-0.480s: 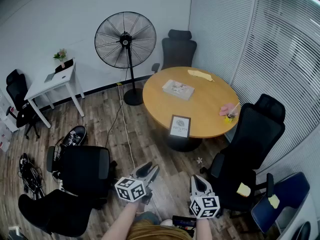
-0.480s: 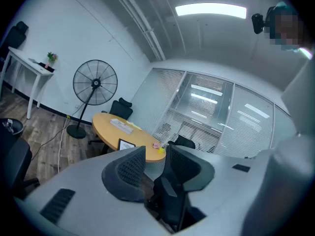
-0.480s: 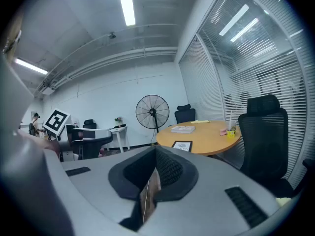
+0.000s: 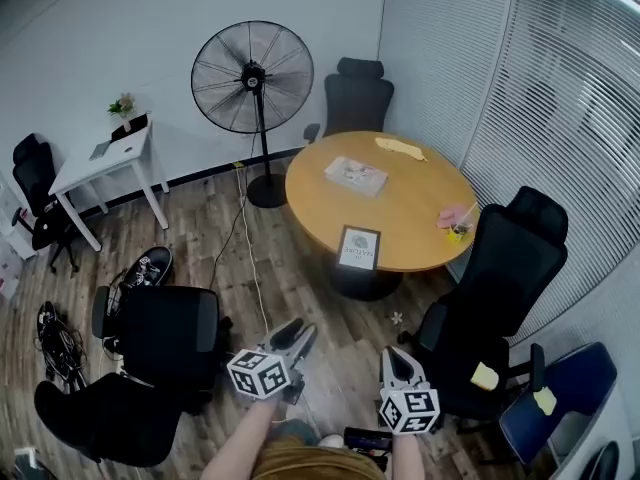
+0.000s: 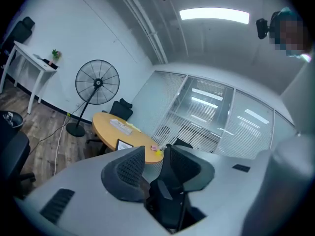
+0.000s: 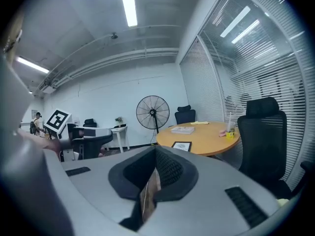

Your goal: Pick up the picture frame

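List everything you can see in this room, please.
Round table: one, wooden, centre.
Picture frame: one, dark, standing at the table's near edge.
Flat book or box: one, pale, on the table.
Yellow cloth: one, table's far edge.
Small items: pink and yellow, table's right edge.
Fan: one, black, beside the table.
Office chairs: five black, one blue, around the room.
Desk: one, white, left wall, small plant on it.
Left gripper: grey, jaws open, empty.
Right gripper: grey, jaws together, empty.

Jaws apart on left gripper (image 4: 298, 334); seemingly together on right gripper (image 4: 396, 357) (both held forward).
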The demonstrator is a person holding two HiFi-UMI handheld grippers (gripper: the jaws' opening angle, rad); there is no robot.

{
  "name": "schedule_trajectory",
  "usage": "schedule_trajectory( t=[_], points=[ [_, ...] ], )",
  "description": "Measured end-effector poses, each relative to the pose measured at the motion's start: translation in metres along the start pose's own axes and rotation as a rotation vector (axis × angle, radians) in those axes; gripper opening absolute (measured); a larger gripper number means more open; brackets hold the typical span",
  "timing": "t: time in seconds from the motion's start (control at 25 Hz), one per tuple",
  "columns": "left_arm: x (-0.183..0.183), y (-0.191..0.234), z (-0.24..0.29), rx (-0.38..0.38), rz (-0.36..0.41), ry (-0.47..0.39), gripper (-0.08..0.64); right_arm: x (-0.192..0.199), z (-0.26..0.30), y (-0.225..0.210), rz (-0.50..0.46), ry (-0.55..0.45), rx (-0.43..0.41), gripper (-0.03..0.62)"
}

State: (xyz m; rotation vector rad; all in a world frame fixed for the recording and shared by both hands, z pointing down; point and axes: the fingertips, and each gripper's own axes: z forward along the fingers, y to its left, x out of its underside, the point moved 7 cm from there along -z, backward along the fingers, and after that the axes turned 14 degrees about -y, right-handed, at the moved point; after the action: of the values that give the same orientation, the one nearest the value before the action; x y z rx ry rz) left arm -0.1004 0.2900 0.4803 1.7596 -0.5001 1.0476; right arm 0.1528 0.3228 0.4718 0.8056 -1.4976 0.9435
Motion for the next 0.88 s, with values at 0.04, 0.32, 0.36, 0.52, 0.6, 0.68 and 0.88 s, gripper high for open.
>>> schedule_trajectory(
  t=[0.04, 0.32, 0.36, 0.52, 0.6, 0.68, 0.88],
  points=[
    [-0.001, -0.001, 0.0, 0.007, -0.002, -0.007, 0.169, 0.0, -0.001, -0.001, 0.003, 0.001, 0.007, 0.012],
    [0.0, 0.002, -0.005, 0.008, -0.064, -0.024, 0.164, -0.002, -0.002, -0.009, 0.015, 0.0, 0.014, 0.012],
    [0.001, 0.003, -0.005, 0.014, -0.073, -0.023, 0.161, -0.001, 0.0, -0.01, 0.014, 0.0, 0.011, 0.012],
    [-0.005, 0.008, 0.003, 0.017, -0.05, -0.021, 0.149, -0.002, 0.012, -0.013, 0.016, 0.002, 0.005, 0.012],
    [-0.009, 0.012, 0.008, 0.016, -0.03, -0.028, 0.147, -0.002, 0.02, -0.015, 0.018, 0.008, 0.007, 0.012],
    [-0.01, 0.021, 0.016, 0.008, -0.026, -0.031, 0.147, 0.002, 0.03, -0.02, 0.021, 0.018, 0.017, 0.012],
    [-0.001, 0.055, 0.069, -0.003, -0.054, -0.007, 0.152, 0.015, 0.07, -0.047, 0.008, 0.062, 0.042, 0.012]
  ],
)
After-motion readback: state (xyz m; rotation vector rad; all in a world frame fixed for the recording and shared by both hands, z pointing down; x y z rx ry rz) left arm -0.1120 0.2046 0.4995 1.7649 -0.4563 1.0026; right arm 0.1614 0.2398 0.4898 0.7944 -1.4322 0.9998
